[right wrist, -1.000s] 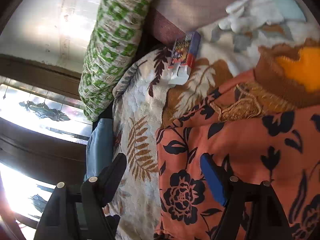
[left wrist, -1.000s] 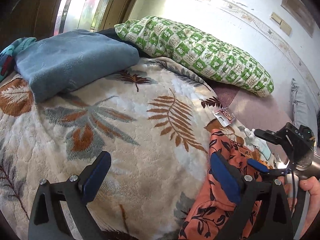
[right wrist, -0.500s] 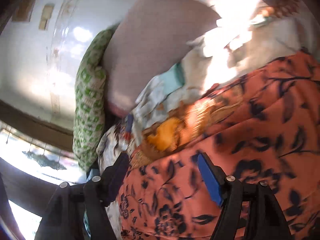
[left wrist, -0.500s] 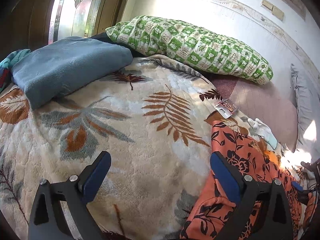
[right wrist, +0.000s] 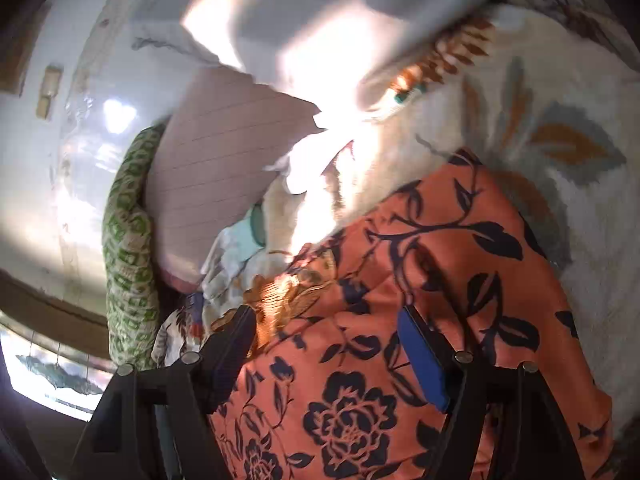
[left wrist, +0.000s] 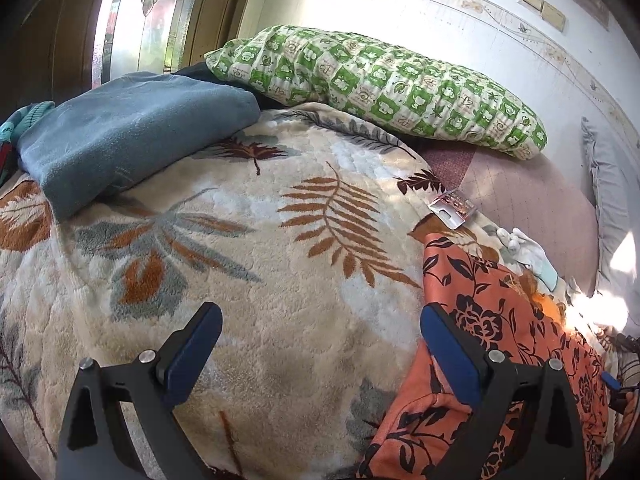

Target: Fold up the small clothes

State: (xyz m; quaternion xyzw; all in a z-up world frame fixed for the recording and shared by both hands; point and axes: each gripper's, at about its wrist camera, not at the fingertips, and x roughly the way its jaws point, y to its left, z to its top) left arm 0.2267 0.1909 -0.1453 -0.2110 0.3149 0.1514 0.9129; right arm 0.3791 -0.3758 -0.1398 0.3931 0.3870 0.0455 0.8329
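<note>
The right gripper (right wrist: 326, 350) hangs over the orange floral garment (right wrist: 400, 300), its 2 fingers spread wide with the cloth between them. The garment lies on a leaf-patterned blanket (right wrist: 560, 120). A green checked pillow (right wrist: 128, 240) lies at the left, beside a pink quilted cushion (right wrist: 216, 160).

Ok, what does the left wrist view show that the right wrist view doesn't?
Only the left wrist view shows the folded blue fleece blanket, the window behind it, and the open left gripper over the cream leaf-patterned plush blanket. Only the right wrist view shows the open right gripper right above the garment and the sunlit white bedding. Both show the orange floral-print garment, the green checked pillow, the pinkish quilted sheet and the plush blanket.
</note>
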